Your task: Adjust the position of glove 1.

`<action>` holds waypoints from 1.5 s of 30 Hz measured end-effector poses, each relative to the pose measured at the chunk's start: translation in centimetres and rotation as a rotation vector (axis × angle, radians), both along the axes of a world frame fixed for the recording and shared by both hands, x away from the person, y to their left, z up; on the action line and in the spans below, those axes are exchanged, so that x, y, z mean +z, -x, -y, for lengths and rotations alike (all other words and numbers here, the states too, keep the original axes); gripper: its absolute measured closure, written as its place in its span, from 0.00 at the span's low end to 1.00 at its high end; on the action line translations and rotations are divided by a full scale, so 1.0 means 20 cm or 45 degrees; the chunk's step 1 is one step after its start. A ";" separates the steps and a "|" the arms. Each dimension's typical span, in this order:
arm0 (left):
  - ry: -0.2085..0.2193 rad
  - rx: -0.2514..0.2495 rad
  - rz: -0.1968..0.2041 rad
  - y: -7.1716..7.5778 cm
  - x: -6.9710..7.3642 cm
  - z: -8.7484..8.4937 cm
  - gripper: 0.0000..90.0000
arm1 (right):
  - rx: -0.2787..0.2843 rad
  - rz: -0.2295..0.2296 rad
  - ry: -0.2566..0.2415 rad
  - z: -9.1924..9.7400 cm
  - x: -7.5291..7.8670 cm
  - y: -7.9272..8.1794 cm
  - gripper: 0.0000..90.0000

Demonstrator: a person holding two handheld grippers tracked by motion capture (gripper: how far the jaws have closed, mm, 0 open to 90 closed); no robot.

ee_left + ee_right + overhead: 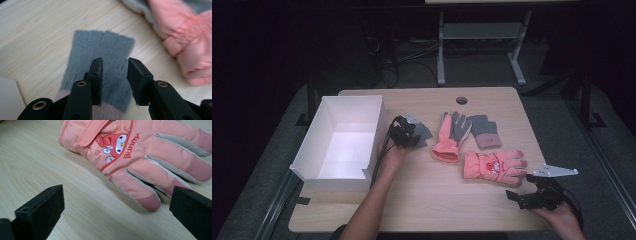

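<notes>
High view: my left tongs hover over a grey glove just beside the white box, probably its destination; bare surface lies nearer me. Left gripper view: jaws apart, straddling the grey glove above its pink cuff. Right gripper view: my right tongs gape wide short of the pink glove, fingertips nearest.

Bare table before pink glove
</notes>
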State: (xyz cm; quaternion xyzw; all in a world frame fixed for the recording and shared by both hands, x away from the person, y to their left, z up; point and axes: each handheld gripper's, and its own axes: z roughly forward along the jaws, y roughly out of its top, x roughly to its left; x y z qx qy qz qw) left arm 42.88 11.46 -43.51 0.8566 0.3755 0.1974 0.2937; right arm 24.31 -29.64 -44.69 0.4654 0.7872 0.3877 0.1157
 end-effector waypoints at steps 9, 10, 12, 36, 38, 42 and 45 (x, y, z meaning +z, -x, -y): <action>-0.042 0.052 -0.048 -0.06 -0.07 0.00 0.70 | 0.010 0.004 -0.001 0.00 0.00 0.00 0.00; -0.027 0.064 -0.064 -0.06 -0.09 -0.01 0.70 | 0.005 0.001 -0.005 0.00 0.00 0.00 0.00; -0.003 0.073 -0.075 -0.07 -0.10 -0.02 0.72 | 0.005 0.001 -0.006 0.00 0.00 0.00 0.00; 0.199 0.060 -0.107 -0.01 0.06 -0.04 0.97 | 0.028 0.021 -0.019 -0.01 0.00 -0.01 0.00; 0.212 0.046 -0.092 0.01 0.09 -0.03 0.97 | 0.031 0.026 -0.019 -0.01 0.01 -0.01 0.00; 0.214 0.020 -0.087 0.05 0.15 -0.02 0.97 | 0.029 0.027 -0.020 -0.01 0.01 -0.01 0.00; 0.211 0.006 -0.092 0.07 0.17 -0.01 0.97 | 0.035 0.033 -0.018 -0.01 0.01 -0.01 0.00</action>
